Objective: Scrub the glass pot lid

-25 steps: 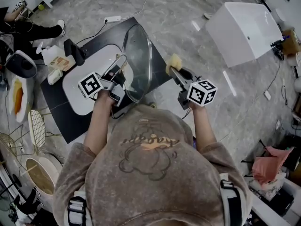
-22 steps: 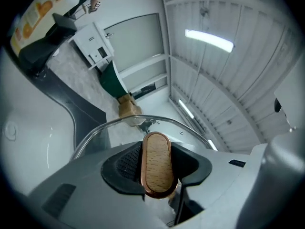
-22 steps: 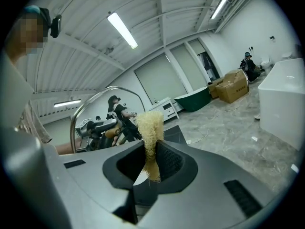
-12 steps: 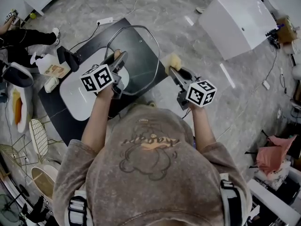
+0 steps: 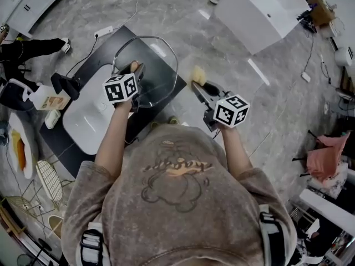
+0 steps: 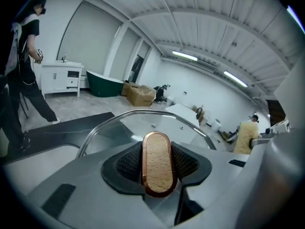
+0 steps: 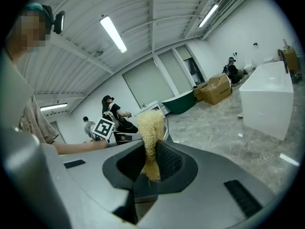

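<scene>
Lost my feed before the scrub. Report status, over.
Left gripper shut on glass lid, by its wooden handle. Right gripper shut on loofah scrubber. Scrubber apart from lid, nothing between them.

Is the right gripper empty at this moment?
No, the right gripper is shut on a yellowish fibrous scrubber that sticks up between its jaws.

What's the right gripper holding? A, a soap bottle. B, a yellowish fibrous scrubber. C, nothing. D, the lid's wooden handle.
B: in the right gripper view, the right gripper has its jaws pinched on a pale yellow fibrous scrubber that sticks up between them.
</scene>
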A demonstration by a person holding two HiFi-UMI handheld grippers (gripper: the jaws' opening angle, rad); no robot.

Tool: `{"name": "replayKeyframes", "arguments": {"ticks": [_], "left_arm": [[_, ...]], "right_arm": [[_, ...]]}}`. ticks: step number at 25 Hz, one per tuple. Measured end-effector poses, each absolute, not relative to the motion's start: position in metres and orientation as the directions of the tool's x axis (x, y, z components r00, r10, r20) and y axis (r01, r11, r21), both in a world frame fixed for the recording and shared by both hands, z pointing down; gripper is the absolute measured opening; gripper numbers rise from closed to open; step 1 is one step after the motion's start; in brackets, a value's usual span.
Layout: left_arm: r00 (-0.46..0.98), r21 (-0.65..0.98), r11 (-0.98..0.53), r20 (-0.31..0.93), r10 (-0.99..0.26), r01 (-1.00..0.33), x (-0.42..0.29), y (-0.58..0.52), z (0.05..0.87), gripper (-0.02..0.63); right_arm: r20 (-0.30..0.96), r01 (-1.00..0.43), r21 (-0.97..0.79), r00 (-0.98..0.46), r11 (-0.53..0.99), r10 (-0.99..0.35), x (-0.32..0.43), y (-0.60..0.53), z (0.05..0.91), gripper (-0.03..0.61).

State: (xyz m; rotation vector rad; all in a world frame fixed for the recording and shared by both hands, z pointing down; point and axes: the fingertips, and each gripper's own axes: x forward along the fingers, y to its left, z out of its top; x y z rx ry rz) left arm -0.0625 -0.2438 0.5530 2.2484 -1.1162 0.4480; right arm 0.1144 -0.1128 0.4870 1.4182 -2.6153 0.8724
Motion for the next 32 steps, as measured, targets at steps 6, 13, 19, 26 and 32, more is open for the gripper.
{"name": "replayKeyframes", "arguments": {"ticks": [6, 13, 19, 26, 32], "left_arm": [[0.544, 0.244, -0.526, 0.638, -0.545, -0.815, -0.045, -0.248, 0.594, 0.18], [0.484, 0.16, -0.561, 0.723, -0.494, -0.812, -0.037, -0.251, 0.627, 0.181], [0.451, 0.112, -0.58, 0.751, -0.483, -0.807, -0.026, -0.253, 0.636, 0.181], [0.435, 0.087, -0.592, 0.765, -0.475, -0.801, -0.021, -0.254, 0.642, 0.181], [0.447, 0.096, -0.596, 0.758, -0.475, -0.797, -0.023, -0.255, 0.637, 0.183]], "right_arm": [[0.297, -0.799, -0.464, -0.548, 0.384, -0.782, 0.126, -0.105, 0.486, 0.057], [0.303, -0.814, -0.473, -0.509, 0.337, -0.806, 0.137, -0.1, 0.489, 0.057], [0.309, -0.824, -0.48, -0.48, 0.301, -0.821, 0.149, -0.094, 0.493, 0.057], [0.314, -0.826, -0.487, -0.47, 0.284, -0.825, 0.155, -0.092, 0.498, 0.057], [0.314, -0.82, -0.485, -0.489, 0.305, -0.814, 0.148, -0.097, 0.498, 0.057]]}}
